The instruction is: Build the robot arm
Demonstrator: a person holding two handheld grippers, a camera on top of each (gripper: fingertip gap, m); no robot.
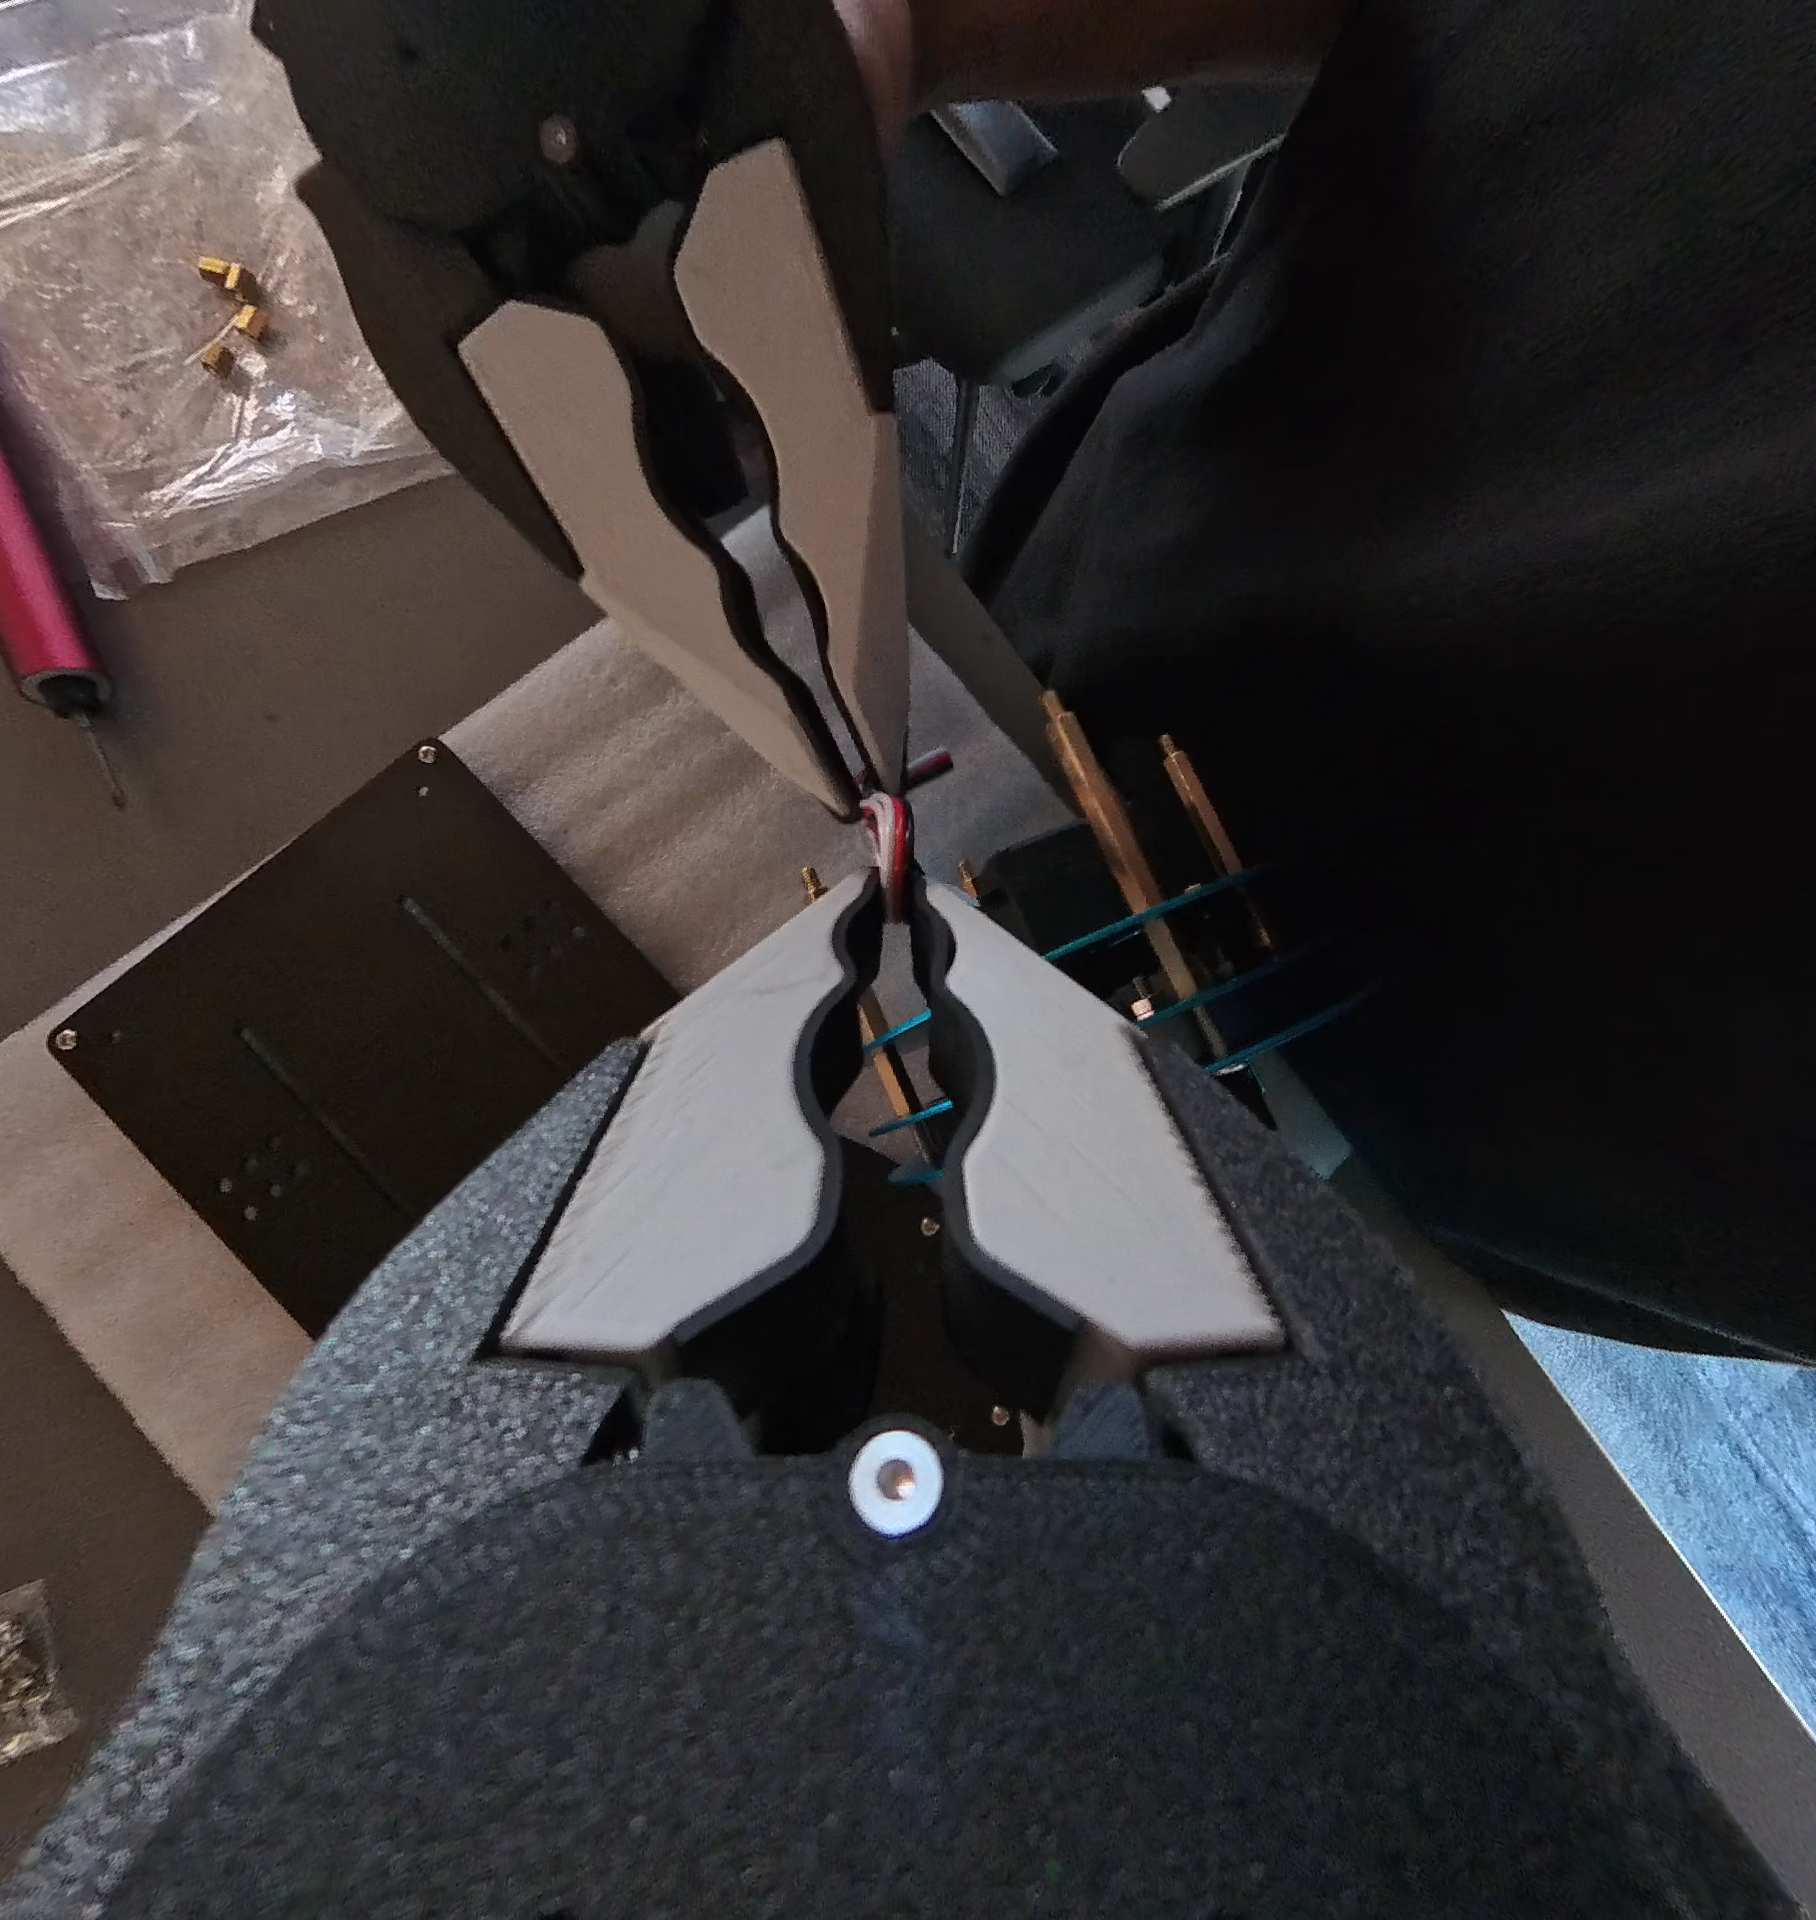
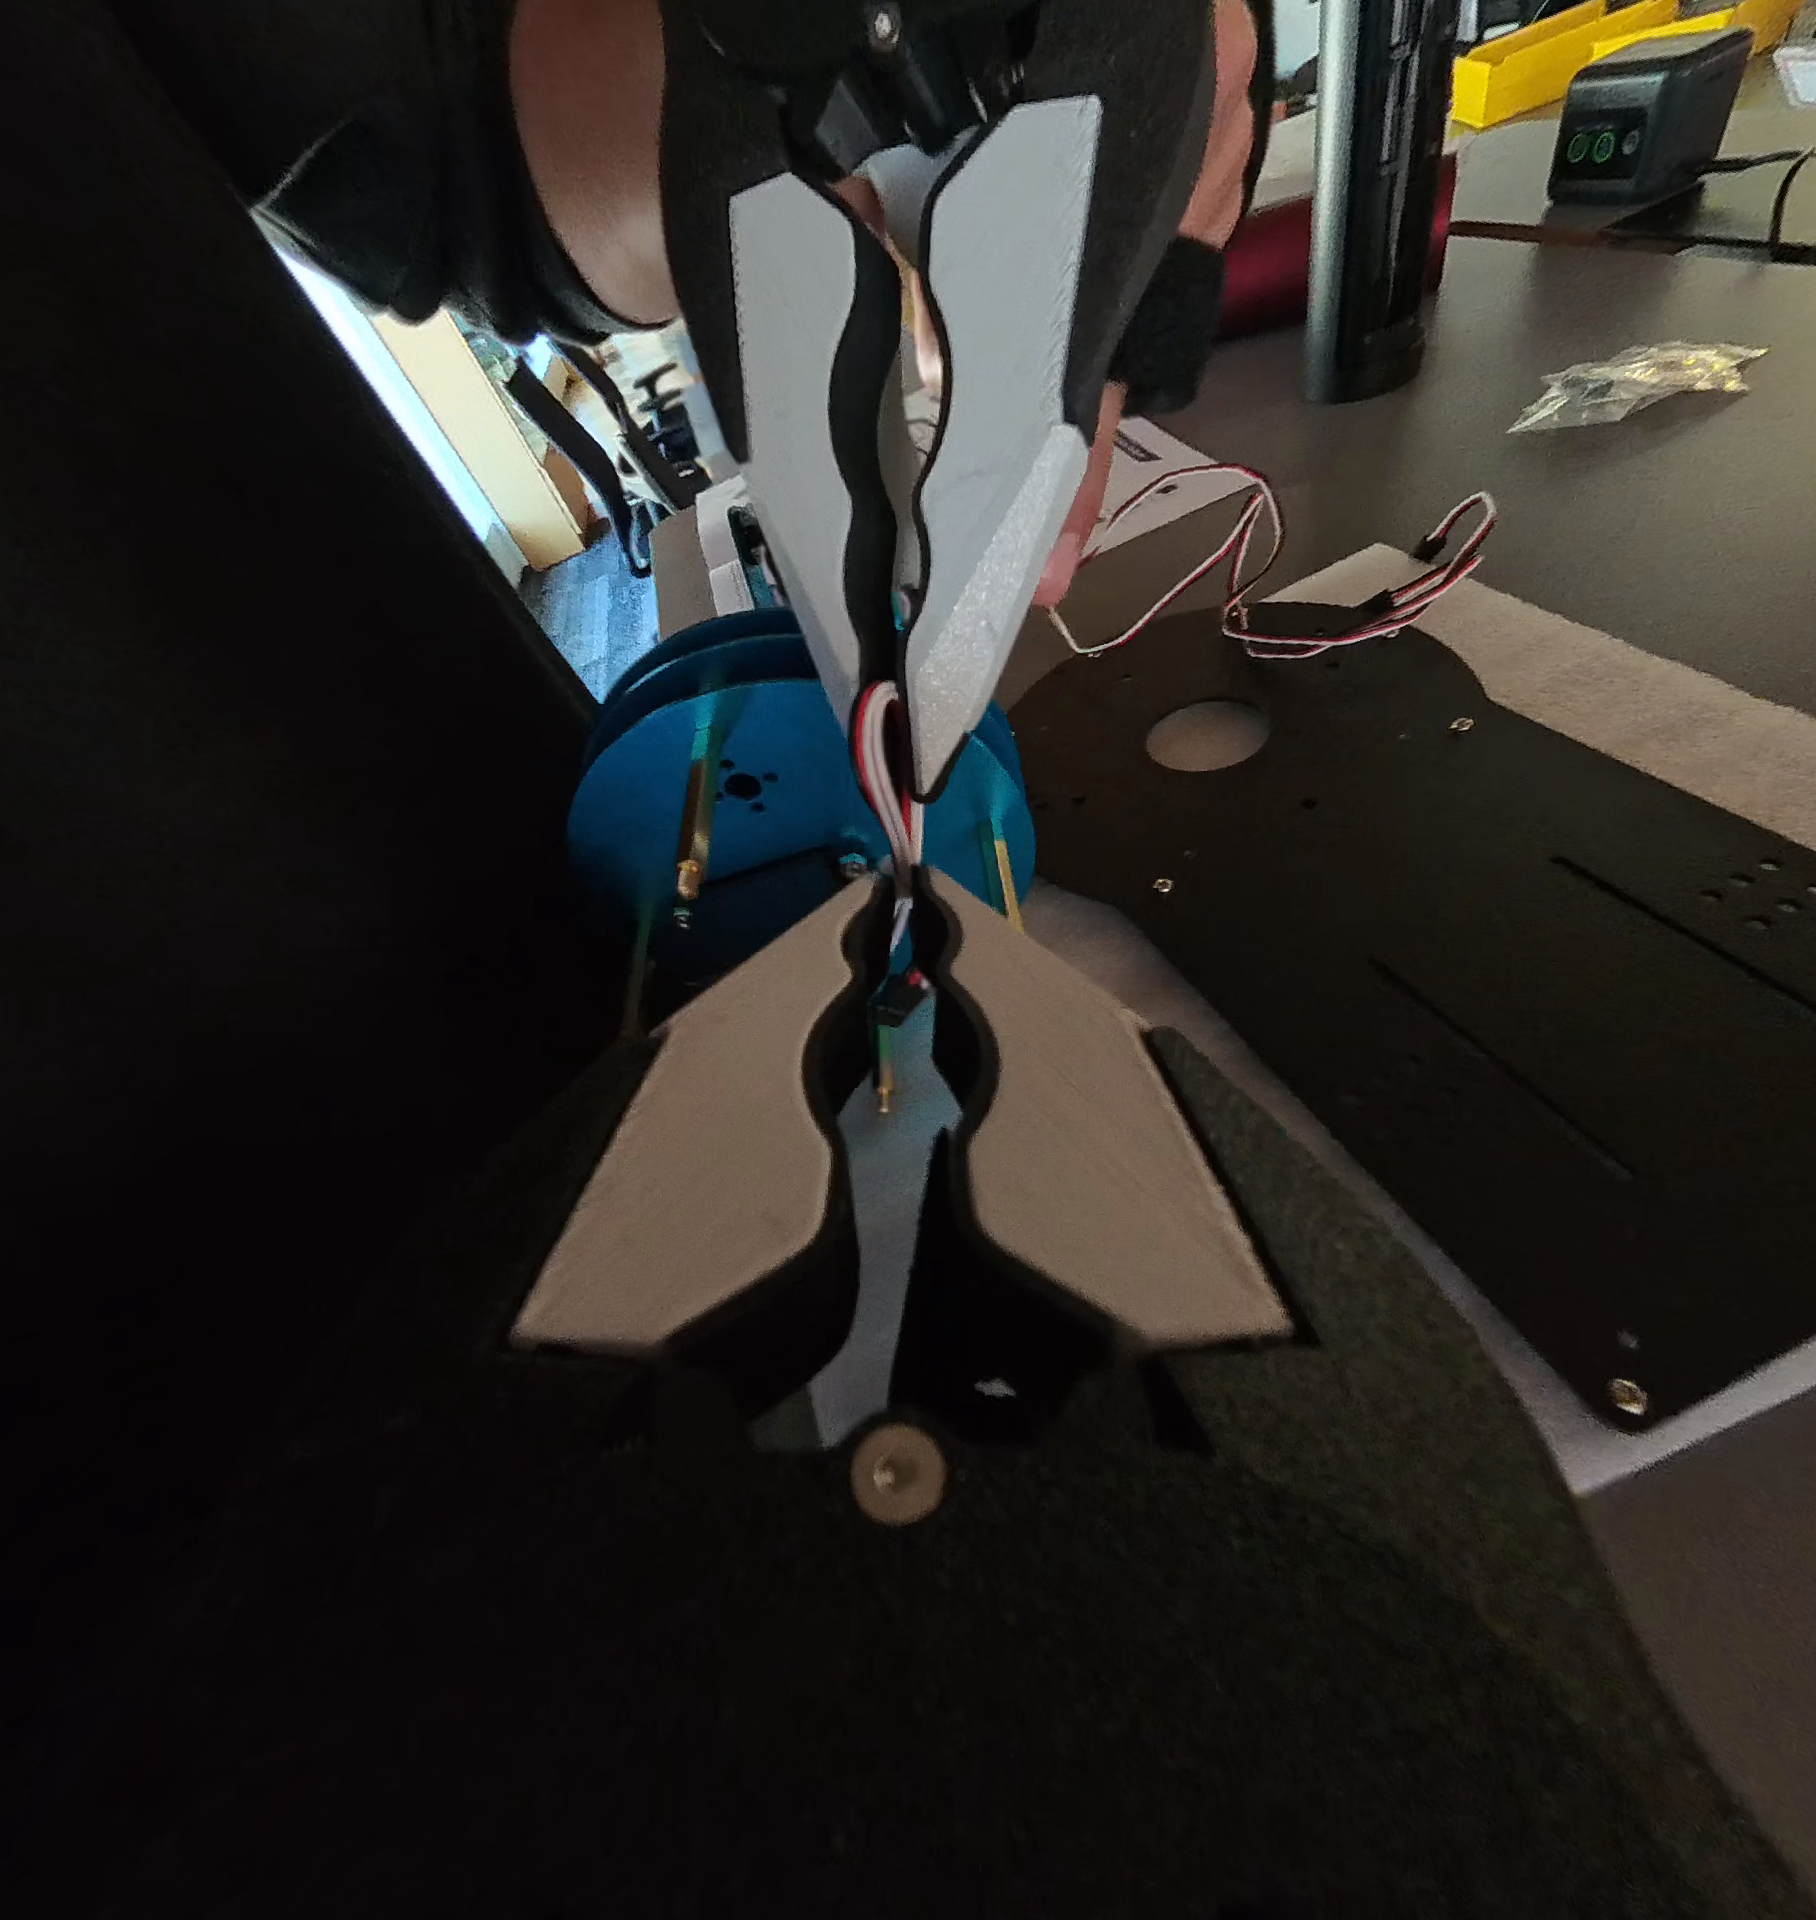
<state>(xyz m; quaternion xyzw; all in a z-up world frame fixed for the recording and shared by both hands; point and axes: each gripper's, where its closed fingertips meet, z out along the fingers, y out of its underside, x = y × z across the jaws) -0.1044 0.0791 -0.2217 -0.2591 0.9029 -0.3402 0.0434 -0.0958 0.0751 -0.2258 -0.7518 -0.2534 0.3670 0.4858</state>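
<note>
Left gripper [image 1: 888,883]: jaws pinched nearly together, tips clamped on a red/white/black wire bundle [image 1: 888,831]. Right gripper [image 2: 909,883]: same, jaws narrow, nipping the same bundle right at the tips, with a small black connector [image 2: 888,1008] hanging in the gap behind them. The two grippers meet tip to tip, the bundle the only thing bridging them; the free stretch between the two pinch points is very short. Bundle's long axis runs straight along the line from one gripper to the other, so neither is nearer, both are on it. In the right wrist view the wire makes a small loop at the left gripper's tip. Just behind and below the tips: stack of blue discs [image 2: 717,790] on brass standoffs [image 1: 1112,821]. Out to the side, flat on grey foam [image 1: 665,748]: black perforated plate [image 2: 1455,997] with a second wire [image 2: 1247,582] trailing over it. Magenta-handled tool [image 1: 10,520] and loose brass bits [image 1: 234,312] lie well apart on the table [image 1: 260,665]
</note>
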